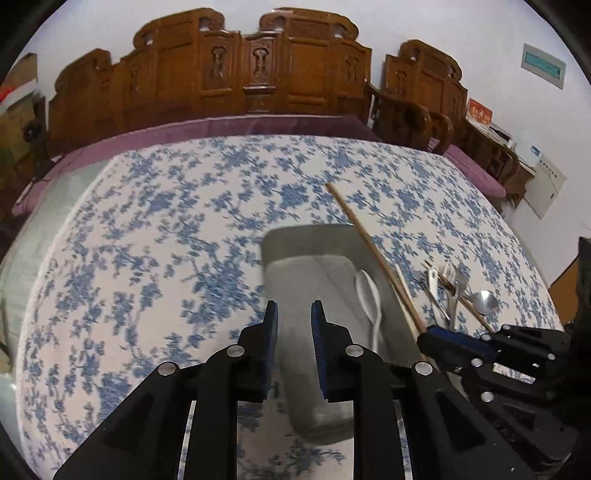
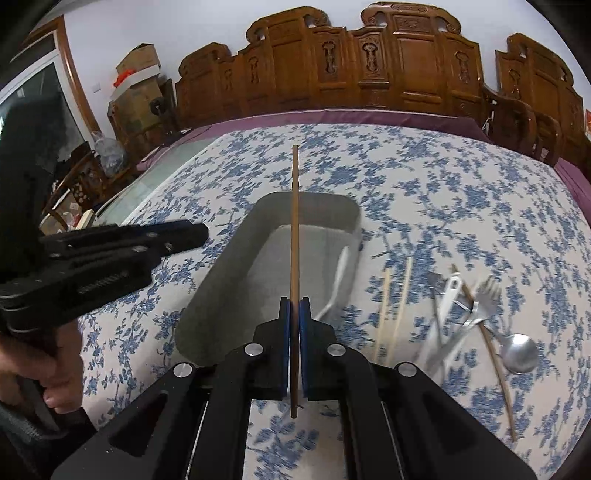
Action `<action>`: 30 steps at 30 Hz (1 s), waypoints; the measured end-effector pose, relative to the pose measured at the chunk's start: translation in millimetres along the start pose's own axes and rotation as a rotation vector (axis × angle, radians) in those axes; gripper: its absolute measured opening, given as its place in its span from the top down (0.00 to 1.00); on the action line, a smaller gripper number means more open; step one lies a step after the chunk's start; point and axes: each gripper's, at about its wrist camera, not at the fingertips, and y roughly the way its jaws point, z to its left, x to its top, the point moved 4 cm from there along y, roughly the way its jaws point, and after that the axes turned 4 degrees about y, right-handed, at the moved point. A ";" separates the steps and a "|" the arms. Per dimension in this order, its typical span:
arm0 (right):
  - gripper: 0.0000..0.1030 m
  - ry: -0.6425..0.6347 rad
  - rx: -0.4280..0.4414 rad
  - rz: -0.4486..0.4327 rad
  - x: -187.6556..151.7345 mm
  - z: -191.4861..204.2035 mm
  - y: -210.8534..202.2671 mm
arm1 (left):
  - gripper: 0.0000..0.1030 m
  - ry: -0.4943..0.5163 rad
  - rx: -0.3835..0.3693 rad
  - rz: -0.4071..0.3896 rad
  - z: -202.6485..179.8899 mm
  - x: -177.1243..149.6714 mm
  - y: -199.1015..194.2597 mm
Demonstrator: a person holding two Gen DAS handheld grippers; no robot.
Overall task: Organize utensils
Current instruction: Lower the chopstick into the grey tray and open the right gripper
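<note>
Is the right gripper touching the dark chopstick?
Touching: the right wrist view shows the right gripper with both blue pads clamped on the dark chopstick.

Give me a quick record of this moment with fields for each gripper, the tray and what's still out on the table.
right gripper: shut on a brown chopstick, held over the tray
left gripper: open, nothing between its fingers
grey tray: holds one white utensil
loose on tablecloth: pale chopsticks, fork, metal spoon, other utensils in the pile

A big carved wooden bench (image 1: 236,74) with a purple cushion (image 1: 207,127) stands by the white wall (image 2: 184,22).
</note>
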 end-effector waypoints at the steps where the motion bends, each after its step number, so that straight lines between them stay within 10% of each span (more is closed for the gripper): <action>1: 0.94 0.001 0.003 0.005 0.4 3.6 5.3 | 0.83 -0.003 0.010 -0.007 4.4 0.8 -2.1; 30: 0.91 -0.001 0.036 0.071 -7.6 21.0 46.4 | 0.83 -0.081 0.046 -0.046 46.2 6.9 -13.9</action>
